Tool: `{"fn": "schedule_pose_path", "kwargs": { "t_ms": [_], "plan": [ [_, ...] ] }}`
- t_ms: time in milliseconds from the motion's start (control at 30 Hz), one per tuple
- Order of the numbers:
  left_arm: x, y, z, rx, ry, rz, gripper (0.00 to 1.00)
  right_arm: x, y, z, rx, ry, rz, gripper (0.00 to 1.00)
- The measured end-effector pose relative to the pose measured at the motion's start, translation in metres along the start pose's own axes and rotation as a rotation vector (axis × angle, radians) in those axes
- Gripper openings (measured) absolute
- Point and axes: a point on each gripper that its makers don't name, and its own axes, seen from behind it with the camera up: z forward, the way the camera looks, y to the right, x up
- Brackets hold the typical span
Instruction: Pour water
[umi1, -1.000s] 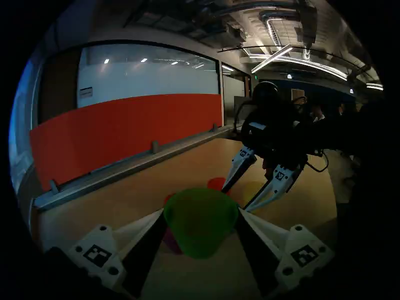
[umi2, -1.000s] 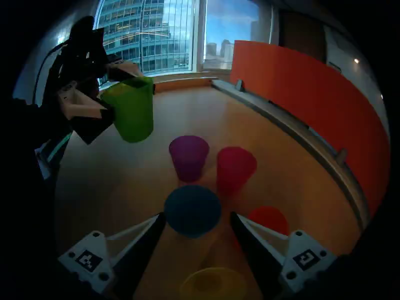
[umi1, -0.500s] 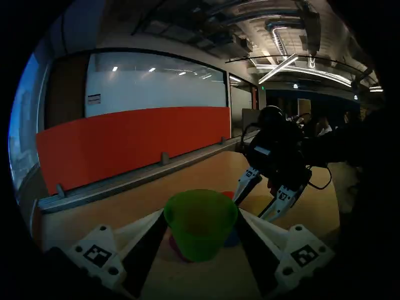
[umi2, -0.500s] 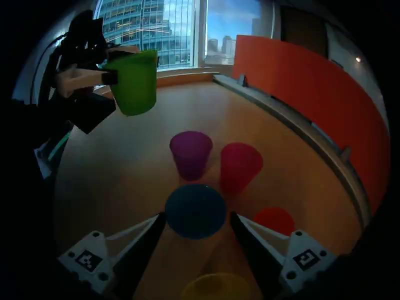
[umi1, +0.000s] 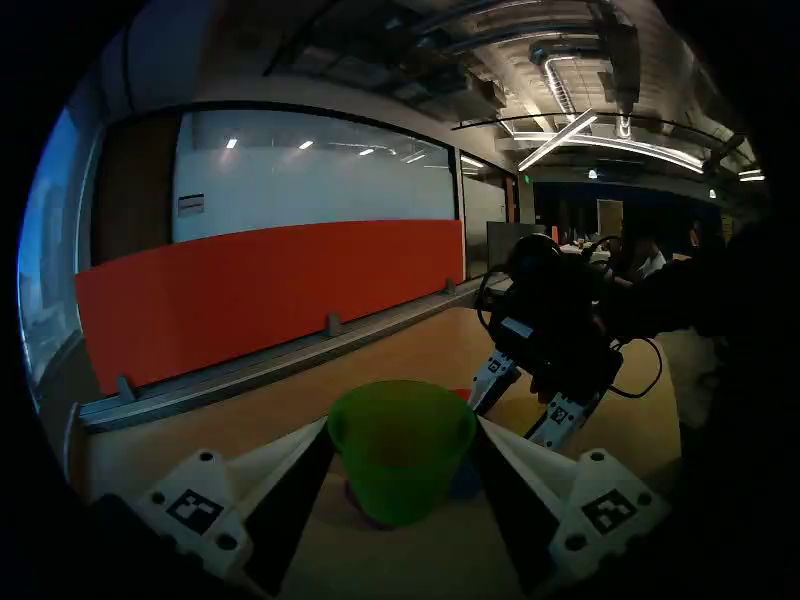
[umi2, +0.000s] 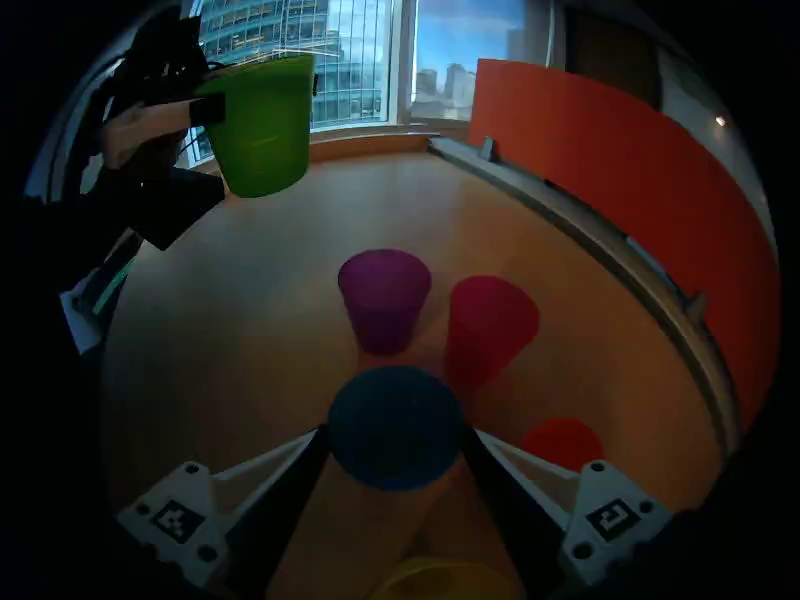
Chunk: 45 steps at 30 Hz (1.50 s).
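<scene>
Left gripper view: green cup (umi1: 402, 460) aloft

Between the left gripper (umi1: 400, 432) fingers, pressed by both: raised cup (umi1: 402, 470), above the table (umi2: 220, 330). Ahead and to the right: right gripper (umi2: 393, 434), second cup (umi2: 395, 410) between its fingers. Just beyond that: third cup (umi2: 383, 300), with fourth cup (umi2: 490, 325) close on its right. Outside the right finger: fifth cup (umi2: 562, 445). Nearest, under the gripper: sixth cup (umi2: 430, 582). Along the table's right side: partition (umi2: 620, 180).

Green cup (umi1: 402, 460), blue cup (umi2: 395, 425), purple cup (umi2: 383, 300)
</scene>
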Motion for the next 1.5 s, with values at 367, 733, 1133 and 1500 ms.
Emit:
{"fn": "schedule_pose_path", "kwargs": {
  "t_ms": [367,733,1133,1500],
  "plan": [
    [0.006,0.0,-0.002,0.005,0.005,0.002,0.89,-0.004,0.0,0.013,-0.009,-0.004,0.004,0.96],
    [0.009,-0.002,-0.004,0.017,0.005,0.0,0.89,-0.005,-0.002,0.011,-0.024,0.024,0.014,0.91],
    [0.016,0.001,-0.002,0.03,0.009,0.005,0.89,-0.002,-0.006,-0.011,-0.06,0.116,0.042,0.91],
    [0.02,0.016,0.001,0.017,0.015,0.006,0.89,0.028,-0.002,-0.057,-0.12,0.286,0.074,0.91]
  ]
}}
